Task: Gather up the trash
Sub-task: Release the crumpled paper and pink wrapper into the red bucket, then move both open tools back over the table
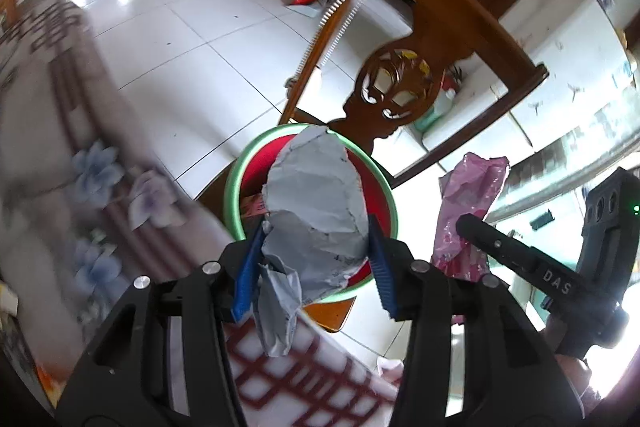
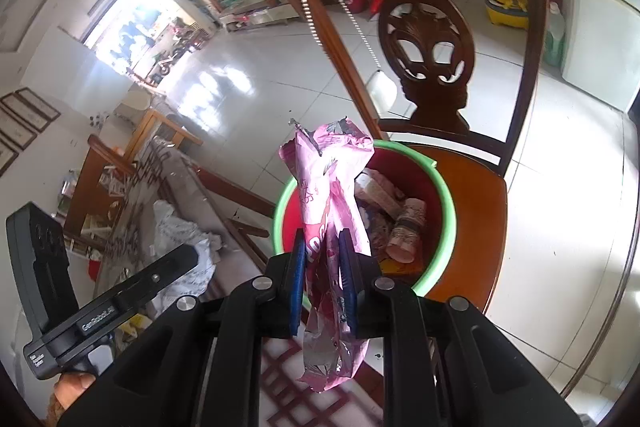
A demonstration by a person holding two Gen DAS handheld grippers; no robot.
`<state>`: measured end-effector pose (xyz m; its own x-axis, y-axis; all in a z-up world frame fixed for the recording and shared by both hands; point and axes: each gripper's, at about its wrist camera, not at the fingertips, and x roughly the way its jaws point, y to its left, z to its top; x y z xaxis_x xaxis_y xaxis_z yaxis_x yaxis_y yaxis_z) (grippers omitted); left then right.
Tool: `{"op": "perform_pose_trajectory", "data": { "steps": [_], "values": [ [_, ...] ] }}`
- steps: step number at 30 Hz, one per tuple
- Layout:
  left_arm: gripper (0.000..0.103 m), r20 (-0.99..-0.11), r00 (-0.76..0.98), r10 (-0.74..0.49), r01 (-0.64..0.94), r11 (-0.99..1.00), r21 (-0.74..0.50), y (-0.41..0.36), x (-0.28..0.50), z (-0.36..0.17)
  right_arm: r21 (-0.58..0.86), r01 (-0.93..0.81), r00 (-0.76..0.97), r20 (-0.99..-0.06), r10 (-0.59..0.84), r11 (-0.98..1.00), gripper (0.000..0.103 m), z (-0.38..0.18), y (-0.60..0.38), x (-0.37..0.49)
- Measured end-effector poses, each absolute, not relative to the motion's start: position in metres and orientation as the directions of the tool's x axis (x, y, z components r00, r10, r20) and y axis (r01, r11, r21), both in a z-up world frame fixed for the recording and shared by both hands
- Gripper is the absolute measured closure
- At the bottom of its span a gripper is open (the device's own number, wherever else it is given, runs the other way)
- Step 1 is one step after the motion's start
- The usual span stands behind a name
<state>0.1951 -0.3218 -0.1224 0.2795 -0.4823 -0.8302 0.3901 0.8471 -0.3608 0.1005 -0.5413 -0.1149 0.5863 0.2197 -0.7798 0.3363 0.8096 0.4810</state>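
**Both claws loaded over the basin**

My left gripper [image 1: 316,251] pinches a crumpled grey paper [image 1: 316,195] between its blue pads, the wad held up in front of the basin [image 2: 448,203], a red tub with a green rim that sits on the seat of a wooden chair [image 2: 472,211]. My right gripper [image 2: 323,267] is clamped on a pink wrapper [image 2: 332,187], which stands upright above the near rim of the basin and droops below the pads. Inside the basin lie a paper cup [image 2: 408,231] and other scraps. The chair's carved back [image 2: 428,55] rises just behind the basin. A table [image 2: 288,379] with a red lattice cloth runs below both grippers, its edge just beside the chair seat. More crumpled white paper [image 2: 180,239] lies on the table to the left. White floor tiles [image 1: 192,39] stretch beyond.
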Motion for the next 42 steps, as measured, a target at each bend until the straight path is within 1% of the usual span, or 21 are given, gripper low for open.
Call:
{"op": "perform_pose_trajectory", "data": {
  "steps": [3, 4, 5, 7, 13, 15, 16, 17, 18, 19, 20, 22, 26, 29, 34, 38, 42],
  "values": [
    [0.054, -0.842, 0.259, -0.474, 0.416, 0.841, -0.345, -0.34, 0.205, -0.131, 0.485, 0.357, 0.586, -0.782, 0.213, 0.798, 0.086, -0.121, -0.553, 0.101],
    [0.048, -0.846, 0.252, -0.47, 0.424, 0.839, -0.34, -0.346, 0.208, -0.135, 0.487, 0.365, 0.586, -0.783, 0.211, 0.794, 0.086, -0.123, -0.558, 0.1],
    [0.036, -0.848, 0.245, -0.47, 0.43, 0.837, -0.34, -0.349, 0.21, -0.137, 0.485, 0.37, 0.585, -0.784, 0.208, 0.792, 0.086, -0.124, -0.561, 0.101],
    [0.02, -0.849, 0.244, -0.468, 0.439, 0.834, -0.334, -0.355, 0.212, -0.142, 0.485, 0.381, 0.584, -0.786, 0.202, 0.787, 0.086, -0.126, -0.568, 0.102],
    [0.016, -0.851, 0.243, -0.466, 0.421, 0.841, -0.34, -0.35, 0.215, -0.145, 0.488, 0.387, 0.58, -0.788, 0.206, 0.782, 0.085, -0.132, -0.579, 0.112],
    [0.016, -0.846, 0.258, -0.467, 0.41, 0.846, -0.341, -0.345, 0.216, -0.141, 0.493, 0.377, 0.581, -0.785, 0.214, 0.784, 0.082, -0.132, -0.577, 0.116],
    [0.016, -0.843, 0.268, -0.466, 0.405, 0.849, -0.34, -0.342, 0.216, -0.139, 0.5, 0.369, 0.585, -0.78, 0.222, 0.784, 0.077, -0.132, -0.576, 0.119],
    [0.016, -0.841, 0.275, -0.466, 0.403, 0.85, -0.339, -0.34, 0.216, -0.137, 0.512, 0.356, 0.588, -0.773, 0.238, 0.782, 0.062, -0.132, -0.574, 0.122],
    [0.016, -0.838, 0.283, -0.466, 0.399, 0.852, -0.339, -0.337, 0.216, -0.134, 0.514, 0.352, 0.591, -0.77, 0.24, 0.782, 0.041, -0.131, -0.573, 0.124],
    [0.016, -0.835, 0.291, -0.467, 0.395, 0.853, -0.34, -0.335, 0.215, -0.132, 0.515, 0.349, 0.595, -0.767, 0.24, 0.783, 0.034, -0.131, -0.571, 0.126],
    [0.016, -0.832, 0.297, -0.469, 0.392, 0.854, -0.342, -0.332, 0.215, -0.129, 0.513, 0.347, 0.604, -0.763, 0.231, 0.785, 0.03, -0.13, -0.571, 0.128],
    [0.016, -0.827, 0.306, -0.471, 0.389, 0.855, -0.344, -0.326, 0.212, -0.125, 0.504, 0.345, 0.608, -0.763, 0.221, 0.792, 0.028, -0.129, -0.568, 0.131],
    [0.016, -0.82, 0.324, -0.472, 0.381, 0.858, -0.344, -0.31, 0.205, -0.118, 0.479, 0.347, 0.601, -0.774, 0.201, 0.806, 0.02, -0.126, -0.56, 0.132],
    [0.016, -0.812, 0.343, -0.473, 0.36, 0.864, -0.351, -0.292, 0.197, -0.112, 0.455, 0.345, 0.603, -0.778, 0.178, 0.821, 0.02, -0.12, -0.552, 0.13],
    [0.016, -0.793, 0.388, -0.469, 0.294, 0.879, -0.375, -0.251, 0.177, -0.098, 0.458, 0.321, 0.613, -0.767, 0.186, 0.829, 0.02, -0.106, -0.535, 0.127],
    [0.016, -0.783, 0.434, -0.445, 0.236, 0.895, -0.378, -0.214, 0.155, -0.089, 0.453, 0.263, 0.627, -0.751, 0.206, 0.852, 0.02, -0.09, -0.505, 0.121],
    [0.016, -0.788, 0.458, -0.412, 0.158, 0.91, -0.384, -0.17, 0.129, -0.091, 0.459, 0.193, 0.615, -0.745, 0.257, 0.867, 0.02, -0.084, -0.461, 0.119]
  ]
}}
